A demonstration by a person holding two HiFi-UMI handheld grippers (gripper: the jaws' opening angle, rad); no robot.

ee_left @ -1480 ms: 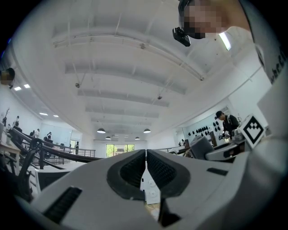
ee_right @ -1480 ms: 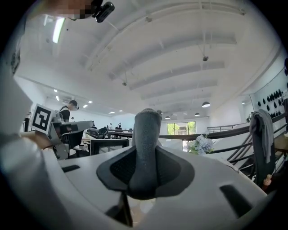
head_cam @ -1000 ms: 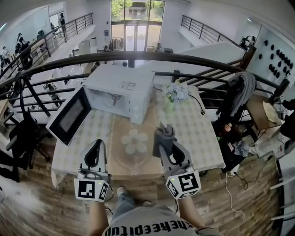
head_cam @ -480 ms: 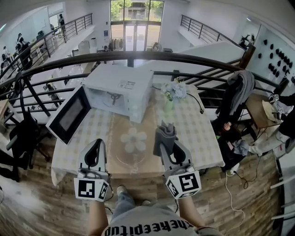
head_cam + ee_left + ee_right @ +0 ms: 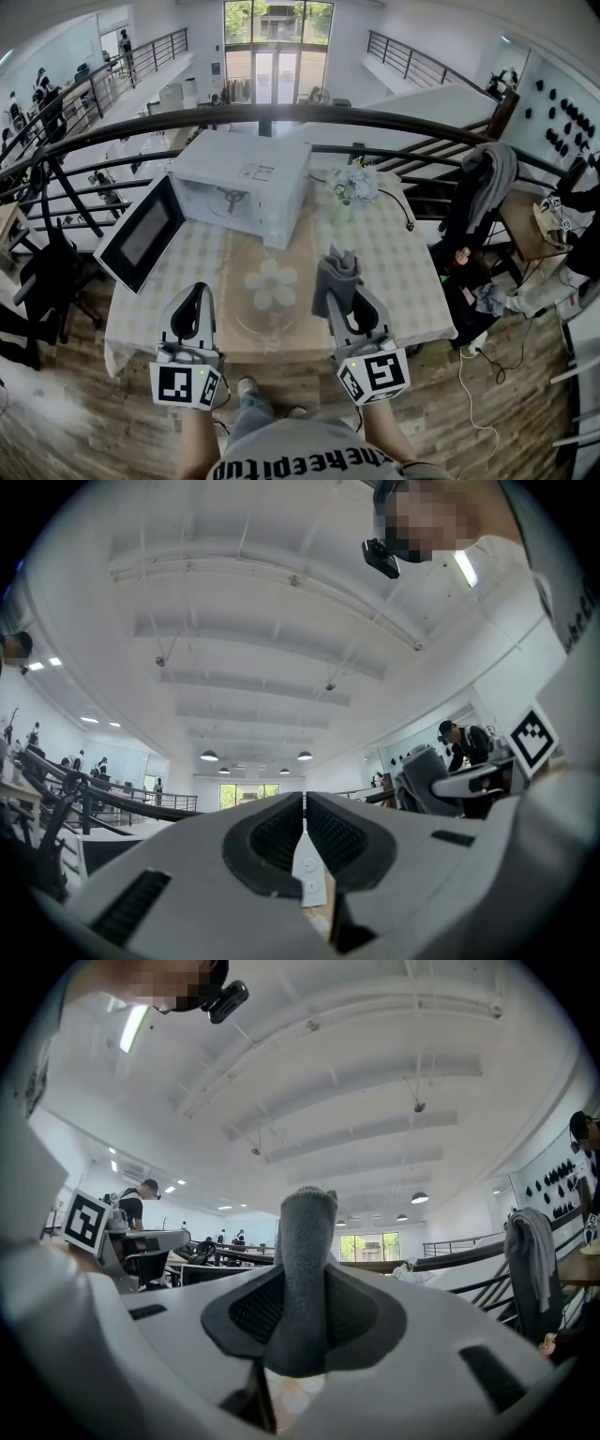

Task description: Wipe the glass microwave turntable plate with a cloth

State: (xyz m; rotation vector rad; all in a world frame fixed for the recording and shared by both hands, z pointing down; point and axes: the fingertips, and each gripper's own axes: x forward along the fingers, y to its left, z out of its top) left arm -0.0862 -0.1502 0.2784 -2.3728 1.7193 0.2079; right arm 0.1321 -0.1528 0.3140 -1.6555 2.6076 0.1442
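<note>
cloth (image 5: 305, 1269) base hidden by fingers (image 5: 364, 1312), plate (image 5: 255, 330) rim faint

A table (image 5: 281, 352) under a checked tablecloth (image 5: 403, 272), an open-doored microwave (image 5: 246, 183), glass plate (image 5: 272, 317) and vase of flowers (image 5: 349, 195) on top.

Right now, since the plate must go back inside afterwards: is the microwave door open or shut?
Open. In the head view the door of the microwave stands swung out leftward, baring the white cavity.
</note>
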